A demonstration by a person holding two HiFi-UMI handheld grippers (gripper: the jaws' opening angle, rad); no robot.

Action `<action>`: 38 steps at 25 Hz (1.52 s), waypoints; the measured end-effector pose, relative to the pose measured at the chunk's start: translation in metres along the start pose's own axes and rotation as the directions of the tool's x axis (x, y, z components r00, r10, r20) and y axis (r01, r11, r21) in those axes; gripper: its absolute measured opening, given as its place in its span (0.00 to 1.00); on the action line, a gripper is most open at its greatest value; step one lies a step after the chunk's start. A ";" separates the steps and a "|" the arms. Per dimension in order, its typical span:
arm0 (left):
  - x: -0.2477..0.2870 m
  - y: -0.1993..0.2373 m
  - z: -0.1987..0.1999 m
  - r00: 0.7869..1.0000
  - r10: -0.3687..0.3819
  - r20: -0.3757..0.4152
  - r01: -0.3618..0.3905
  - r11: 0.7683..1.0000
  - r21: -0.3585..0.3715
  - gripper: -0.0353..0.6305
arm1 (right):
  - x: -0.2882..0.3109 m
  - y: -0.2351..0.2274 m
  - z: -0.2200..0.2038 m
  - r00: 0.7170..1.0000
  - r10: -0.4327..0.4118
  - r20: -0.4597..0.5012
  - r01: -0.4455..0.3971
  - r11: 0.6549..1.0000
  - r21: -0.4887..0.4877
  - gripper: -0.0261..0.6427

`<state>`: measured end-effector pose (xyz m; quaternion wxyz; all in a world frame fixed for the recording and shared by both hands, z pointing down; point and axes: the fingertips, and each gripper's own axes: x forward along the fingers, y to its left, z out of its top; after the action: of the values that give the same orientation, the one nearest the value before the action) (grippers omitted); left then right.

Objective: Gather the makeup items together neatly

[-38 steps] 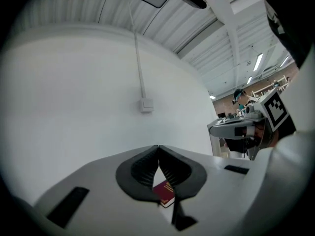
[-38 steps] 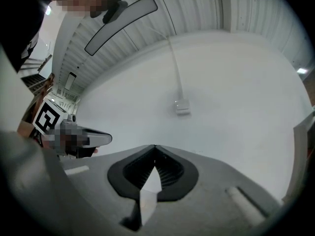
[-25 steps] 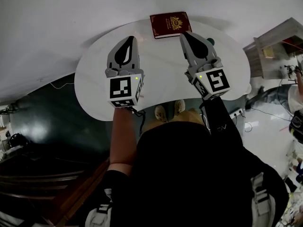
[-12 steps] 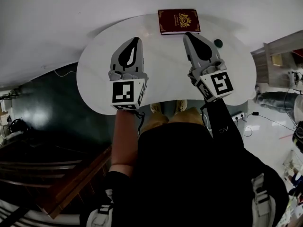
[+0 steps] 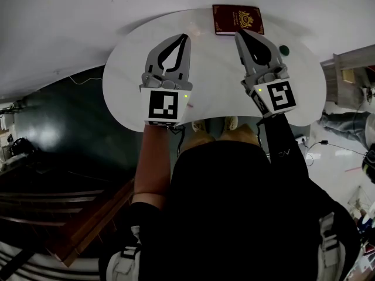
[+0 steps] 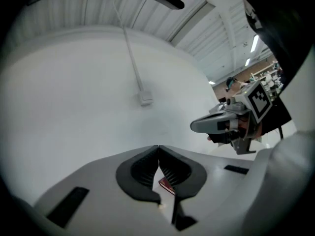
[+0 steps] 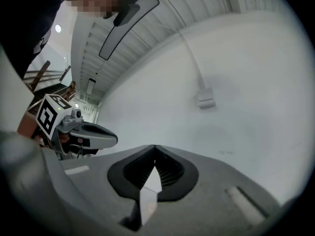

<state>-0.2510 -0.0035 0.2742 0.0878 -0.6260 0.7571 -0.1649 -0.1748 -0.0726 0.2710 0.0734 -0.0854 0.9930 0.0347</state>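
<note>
Hovering over the near half of the white table, your left gripper and right gripper each have jaws pressed together, with nothing between them. Farther off: a dark red flat case at the far edge, with a small dark green round item near it, to its right. Open the right jaws before reaching; approach low and square. Containers: none visible, so no contents to list.
</note>
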 end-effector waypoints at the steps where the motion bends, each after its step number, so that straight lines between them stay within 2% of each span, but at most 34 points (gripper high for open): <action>1: -0.003 -0.002 -0.008 0.999 -0.032 -0.031 0.032 0.999 0.026 0.07 | 0.003 0.006 0.001 1.000 0.007 0.001 -0.007 1.000 -0.006 0.05; 3: -0.008 -0.011 -0.041 0.985 -0.105 -0.136 0.114 0.992 0.057 0.07 | 0.006 0.015 -0.001 1.000 0.016 -0.007 -0.016 1.000 -0.009 0.05; 4: -0.010 -0.017 -0.061 0.969 -0.149 -0.197 0.166 0.983 0.073 0.07 | 0.006 0.016 -0.004 1.000 0.018 -0.023 -0.019 1.000 -0.014 0.05; 6: -0.017 -0.030 -0.103 0.919 -0.237 -0.315 0.280 0.955 0.099 0.07 | 0.008 0.019 -0.008 0.999 0.022 -0.045 -0.023 1.000 -0.015 0.05; 7: -0.021 -0.037 -0.125 0.886 -0.280 -0.370 0.338 0.936 0.100 0.07 | 0.009 0.021 -0.010 0.998 0.025 -0.050 -0.026 1.000 -0.010 0.05; 9: -0.036 -0.054 -0.167 0.798 -0.378 -0.469 0.459 0.886 0.066 0.07 | 0.010 0.025 -0.016 0.997 0.037 -0.068 -0.038 0.999 -0.003 0.05; 11: -0.055 -0.074 -0.202 0.687 -0.486 -0.540 0.572 0.820 -0.011 0.08 | 0.011 0.031 -0.022 0.995 0.055 -0.088 -0.056 0.998 -0.006 0.05; 13: -0.074 -0.093 -0.231 0.571 -0.569 -0.592 0.663 0.745 -0.077 0.22 | 0.013 0.037 -0.026 0.991 0.068 -0.112 -0.070 0.997 -0.020 0.05; 15: -0.089 -0.106 -0.260 0.473 -0.596 -0.649 0.726 0.681 -0.096 0.23 | 0.014 0.041 -0.030 0.989 0.074 -0.125 -0.077 0.997 -0.023 0.05; 17: -0.104 -0.116 -0.290 0.386 -0.592 -0.708 0.781 0.618 -0.091 0.23 | 0.016 0.045 -0.032 0.989 0.074 -0.129 -0.077 0.997 -0.014 0.05; 19: -0.118 -0.124 -0.313 0.301 -0.586 -0.752 0.836 0.542 -0.088 0.23 | 0.017 0.050 -0.034 0.988 0.083 -0.132 -0.084 0.996 -0.007 0.05; 20: -0.122 -0.128 -0.321 0.266 -0.584 -0.767 0.860 0.504 -0.085 0.23 | 0.017 0.053 -0.035 0.987 0.094 -0.129 -0.096 0.995 -0.004 0.05; 22: -0.129 -0.134 -0.334 0.210 -0.576 -0.790 0.896 0.437 -0.081 0.23 | 0.018 0.057 -0.036 0.985 0.112 -0.134 -0.114 0.993 -0.005 0.05; 27: -0.144 -0.137 -0.370 0.091 -0.504 -0.859 0.940 0.329 -0.093 0.23 | 0.018 0.058 -0.034 0.985 0.102 -0.141 -0.106 0.994 -0.015 0.05; 29: -0.151 -0.138 -0.377 0.056 -0.478 -0.876 0.952 0.291 -0.098 0.20 | 0.017 0.058 -0.034 0.985 0.093 -0.148 -0.096 0.995 -0.011 0.05; 30: -0.152 -0.139 -0.377 0.043 -0.478 -0.877 0.954 0.281 -0.106 0.12 | 0.016 0.058 -0.034 0.984 0.095 -0.151 -0.098 0.995 -0.014 0.05; 32: -0.151 -0.140 -0.376 0.038 -0.487 -0.872 0.951 0.285 -0.117 0.12 | 0.015 0.059 -0.033 0.984 0.102 -0.146 -0.106 0.994 -0.020 0.05; 33: -0.150 -0.140 -0.376 0.044 -0.494 -0.868 0.946 0.301 -0.124 0.12 | 0.016 0.059 -0.032 0.985 0.104 -0.141 -0.108 0.994 -0.023 0.05; 34: -0.148 -0.138 -0.375 0.056 -0.505 -0.861 0.935 0.329 -0.132 0.12 | 0.016 0.059 -0.031 0.985 0.102 -0.138 -0.106 0.994 -0.024 0.05; 35: -0.143 -0.136 -0.371 0.079 -0.523 -0.849 0.917 0.371 -0.143 0.12 | 0.017 0.059 -0.031 0.985 0.096 -0.141 -0.101 0.995 -0.025 0.05; 36: -0.135 -0.134 -0.365 0.116 -0.551 -0.826 0.889 0.429 -0.162 0.12 | 0.018 0.058 -0.032 0.985 0.088 -0.149 -0.093 0.995 -0.024 0.05; 37: -0.124 -0.131 -0.355 0.166 -0.588 -0.792 0.847 0.497 -0.191 0.12 | 0.019 0.057 -0.034 0.984 0.081 -0.157 -0.086 0.996 -0.024 0.05; 38: -0.110 -0.127 -0.344 0.230 -0.620 -0.750 0.792 0.567 -0.226 0.12 | 0.020 0.056 -0.035 0.984 0.077 -0.160 -0.082 0.996 -0.023 0.05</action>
<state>-0.2294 0.1315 0.6315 -0.2630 -0.7520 0.3250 -0.5097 -0.2086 -0.0241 0.3055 -0.0085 -0.0492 0.9977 0.0456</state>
